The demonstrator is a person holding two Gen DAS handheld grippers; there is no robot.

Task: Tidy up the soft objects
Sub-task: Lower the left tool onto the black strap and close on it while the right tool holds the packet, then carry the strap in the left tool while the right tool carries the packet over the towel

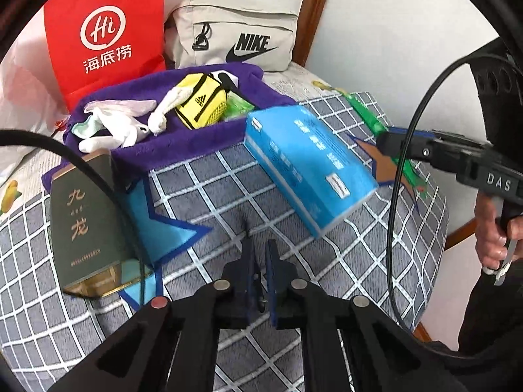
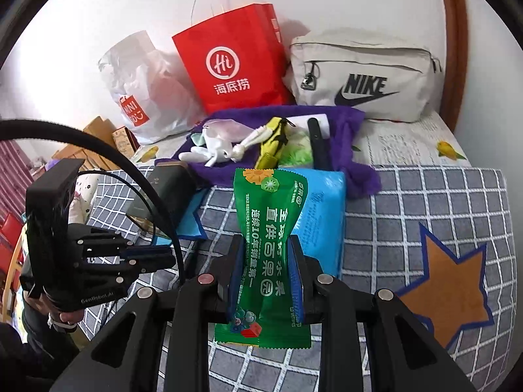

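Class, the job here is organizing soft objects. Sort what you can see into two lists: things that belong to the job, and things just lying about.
Part of the job:
green packet, held in the right gripper
blue tissue pack
white socks
yellow pouch
purple towel

Probably just lying about:
red bag
Nike bag
dark box

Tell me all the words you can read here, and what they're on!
"Hi" and "海底捞": red bag.
"NIKE": beige bag.
"adidas" logo, letters tiny: yellow pouch.
"九龙": dark box; its small gold line is unreadable.
"MINI...", partly hidden: red tag on plastic bag.
"全球好水果" and "直供百果园": green packet; the rest is too small.
"DAS": right gripper.
"GenRobot.AI": left gripper.
Blue pack: blurred.
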